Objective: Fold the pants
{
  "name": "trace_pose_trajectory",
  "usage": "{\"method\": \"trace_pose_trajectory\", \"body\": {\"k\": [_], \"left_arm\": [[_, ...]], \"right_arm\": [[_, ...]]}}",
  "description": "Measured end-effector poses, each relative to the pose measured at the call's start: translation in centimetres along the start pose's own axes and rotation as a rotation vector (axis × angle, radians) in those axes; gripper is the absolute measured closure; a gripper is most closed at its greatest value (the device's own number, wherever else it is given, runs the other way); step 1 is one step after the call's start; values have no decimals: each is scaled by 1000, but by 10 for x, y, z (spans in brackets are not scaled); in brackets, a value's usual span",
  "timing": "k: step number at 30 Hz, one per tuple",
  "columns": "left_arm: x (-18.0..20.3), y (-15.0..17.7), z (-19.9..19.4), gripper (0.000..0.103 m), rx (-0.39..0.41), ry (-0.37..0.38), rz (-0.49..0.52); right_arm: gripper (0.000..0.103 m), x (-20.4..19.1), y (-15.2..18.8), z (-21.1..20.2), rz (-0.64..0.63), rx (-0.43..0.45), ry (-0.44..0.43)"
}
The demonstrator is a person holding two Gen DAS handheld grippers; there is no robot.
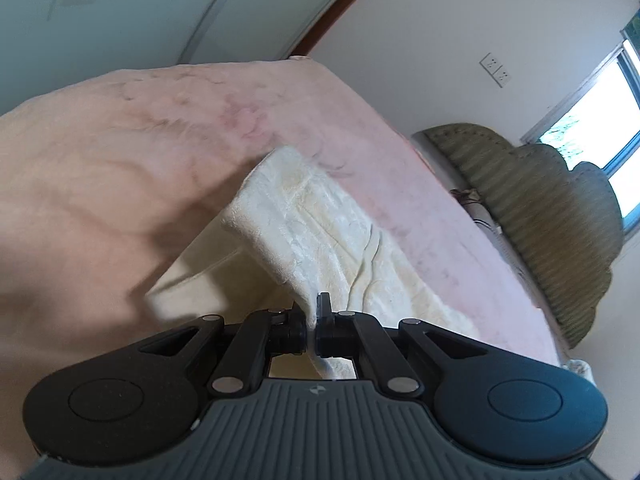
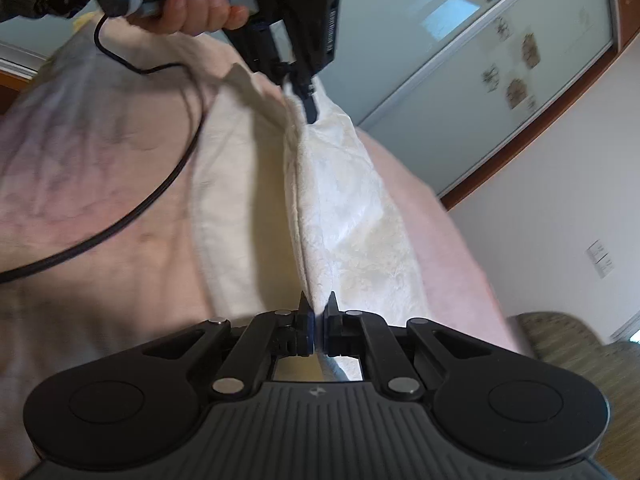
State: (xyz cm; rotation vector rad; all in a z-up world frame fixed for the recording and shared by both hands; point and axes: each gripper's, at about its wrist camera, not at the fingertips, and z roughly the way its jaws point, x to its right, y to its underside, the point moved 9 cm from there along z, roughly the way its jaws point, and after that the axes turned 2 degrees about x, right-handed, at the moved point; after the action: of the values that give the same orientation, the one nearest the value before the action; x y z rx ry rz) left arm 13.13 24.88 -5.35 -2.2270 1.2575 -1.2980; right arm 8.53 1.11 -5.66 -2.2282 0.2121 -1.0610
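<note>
The pants [image 1: 320, 216] are cream-white, fleecy fabric lying on a pink bed cover [image 1: 120, 152]. My left gripper [image 1: 312, 316] is shut on an edge of the pants and holds it lifted above the bed. My right gripper [image 2: 318, 312] is shut on another edge of the pants [image 2: 344, 216]. The fabric hangs stretched as a raised fold between the two grippers. In the right wrist view the left gripper [image 2: 308, 108] shows at the top, held by a hand [image 2: 196, 8], pinching the far end of the fold.
A black cable [image 2: 168, 176] trails from the left gripper across the bed cover [image 2: 80, 160]. An olive ribbed cushion or chair [image 1: 532, 200] stands by the bed's right side. A wardrobe with sliding doors [image 2: 480, 60] and a window [image 1: 600, 112] stand behind.
</note>
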Motion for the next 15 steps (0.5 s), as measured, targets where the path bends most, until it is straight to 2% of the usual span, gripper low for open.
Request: {"method": "trace_pose_trajectory", "body": {"k": [4, 7, 9, 10, 11, 13, 15], "left_arm": [[7, 7, -21, 100, 44, -20, 77], [5, 15, -19, 96, 36, -63, 131], [-2, 22, -12, 96, 14, -93, 122], [-5, 22, -12, 94, 19, -95, 121], [-4, 22, -15, 86, 27, -102, 130], [1, 21, -19, 78, 42, -122, 152], [2, 20, -25, 75, 43, -142, 172]], "right_arm": [[98, -6, -5, -6, 17, 6, -13], [99, -12, -1, -9, 27, 0, -22], [99, -13, 2, -4, 42, -17, -34], [98, -17, 4, -2, 39, -20, -28], [98, -18, 5, 1, 37, -26, -22], [98, -21, 5, 2, 24, -27, 5], [97, -23, 7, -1, 19, -24, 29]]}}
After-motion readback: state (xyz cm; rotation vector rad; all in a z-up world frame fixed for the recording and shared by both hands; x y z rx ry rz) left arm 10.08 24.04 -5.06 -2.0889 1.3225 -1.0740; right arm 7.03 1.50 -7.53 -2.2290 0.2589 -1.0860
